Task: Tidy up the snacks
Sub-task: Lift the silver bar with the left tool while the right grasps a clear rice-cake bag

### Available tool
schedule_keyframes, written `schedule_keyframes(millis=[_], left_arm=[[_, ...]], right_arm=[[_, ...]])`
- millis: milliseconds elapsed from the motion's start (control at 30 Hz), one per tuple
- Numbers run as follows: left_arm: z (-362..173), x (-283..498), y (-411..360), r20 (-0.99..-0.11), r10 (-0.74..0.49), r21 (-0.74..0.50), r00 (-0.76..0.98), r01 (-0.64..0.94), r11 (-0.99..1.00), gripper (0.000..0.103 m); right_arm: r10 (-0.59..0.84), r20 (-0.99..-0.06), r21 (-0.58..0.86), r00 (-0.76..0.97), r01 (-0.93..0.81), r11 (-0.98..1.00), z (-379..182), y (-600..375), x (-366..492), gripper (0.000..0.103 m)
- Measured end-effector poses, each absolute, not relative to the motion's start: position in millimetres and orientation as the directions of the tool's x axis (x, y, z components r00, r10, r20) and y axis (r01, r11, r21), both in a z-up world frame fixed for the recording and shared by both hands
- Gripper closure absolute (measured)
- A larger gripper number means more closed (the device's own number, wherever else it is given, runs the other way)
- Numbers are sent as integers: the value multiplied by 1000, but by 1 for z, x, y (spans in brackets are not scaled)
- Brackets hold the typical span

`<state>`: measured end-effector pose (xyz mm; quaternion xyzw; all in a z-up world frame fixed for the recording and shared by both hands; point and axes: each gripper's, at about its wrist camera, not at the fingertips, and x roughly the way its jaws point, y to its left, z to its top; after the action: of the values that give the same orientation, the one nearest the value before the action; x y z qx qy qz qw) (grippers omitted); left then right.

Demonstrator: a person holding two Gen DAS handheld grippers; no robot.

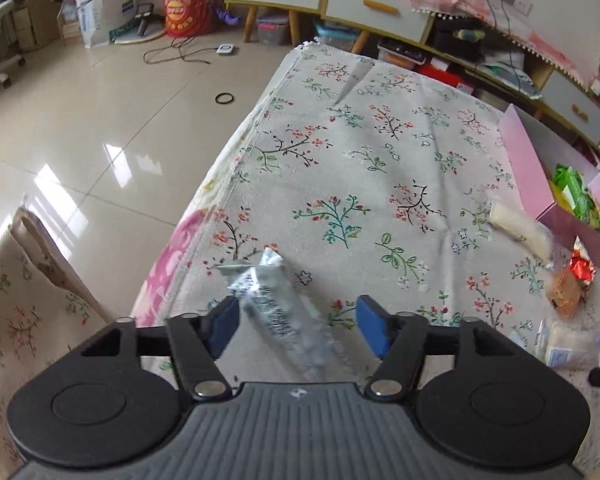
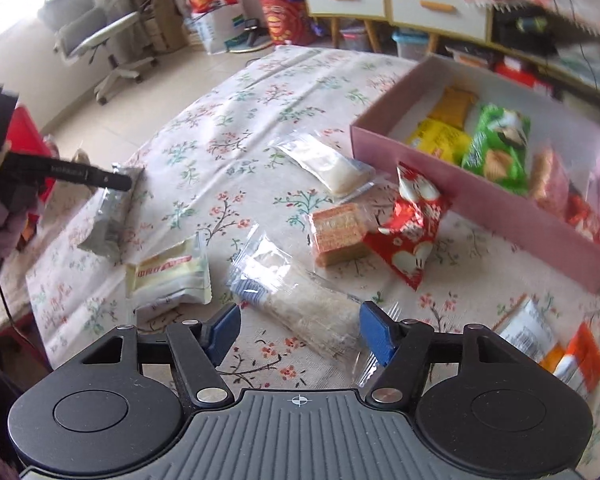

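A silver snack packet (image 1: 272, 312) lies blurred between the jaws of my left gripper (image 1: 298, 304), which is open. The packet rests against the left pad and is apart from the right one. In the right wrist view the same packet (image 2: 108, 216) rests on the floral tablecloth under one black finger (image 2: 100, 176) of the left gripper. My right gripper (image 2: 300, 309) stands open around a clear packet of pale crackers (image 2: 312, 312) lying on the cloth, and bare cloth shows beside the left pad. The pink box (image 2: 460, 200) at the right holds yellow, green and red packets.
Loose snacks lie on the cloth: a cream packet (image 2: 168, 276), an orange wafer pack (image 2: 338, 232), a red bag (image 2: 412, 232), a white packet (image 2: 328, 164) and orange-white packets (image 2: 572, 360). The table's left edge (image 1: 220, 200) drops to a tiled floor. Cabinets stand behind.
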<state>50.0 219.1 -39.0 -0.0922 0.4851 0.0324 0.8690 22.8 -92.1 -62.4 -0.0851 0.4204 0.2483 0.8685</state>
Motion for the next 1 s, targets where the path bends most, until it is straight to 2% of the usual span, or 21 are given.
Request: schedule_keyframes(millis=[33,100,233,367,500,567,667,800,900,1000], left_arm=[[-40,49,217,-855,-19,-128,518,-176,976,35],[-44,48,213,-875,2,-122,484,-224,967,34],[-49,46,202,-888,2,-128,459,-252,959,38],[-50,46,192,-891,59,-65,450,-255,965,46],[-49,45,185,-882,92,-25,462,-241,970,57],[-48,44,182,-879,65,-39,473,-208,977,67],[-46,42,177,-873,-12,-92,488,-141,986,71],[-46,38,165,-872,-82,-115,482,-39,993,71],[-45,35,160,-875,-71,-92,479,-21,996,70],[-44,35,160,-878,-71,-99,473,-34,995,59]], right_arm=[[342,-775,28,532,-511,859,-64,-89,22,32],[296,-778,-59,553,-534,844,-69,-81,19,31],[251,-775,-171,580,-575,800,-79,-71,15,31],[231,-761,-223,607,-578,785,-86,-64,17,31],[237,-749,-240,618,-587,773,-87,-62,18,31],[248,-755,-216,607,-588,779,-85,-64,20,31],[308,-783,-127,541,-624,771,-81,-68,18,30],[388,-816,-19,428,-691,723,-81,-66,4,30],[380,-818,-56,431,-719,693,-81,-60,-8,31],[354,-810,-97,468,-702,706,-79,-59,-7,31]])
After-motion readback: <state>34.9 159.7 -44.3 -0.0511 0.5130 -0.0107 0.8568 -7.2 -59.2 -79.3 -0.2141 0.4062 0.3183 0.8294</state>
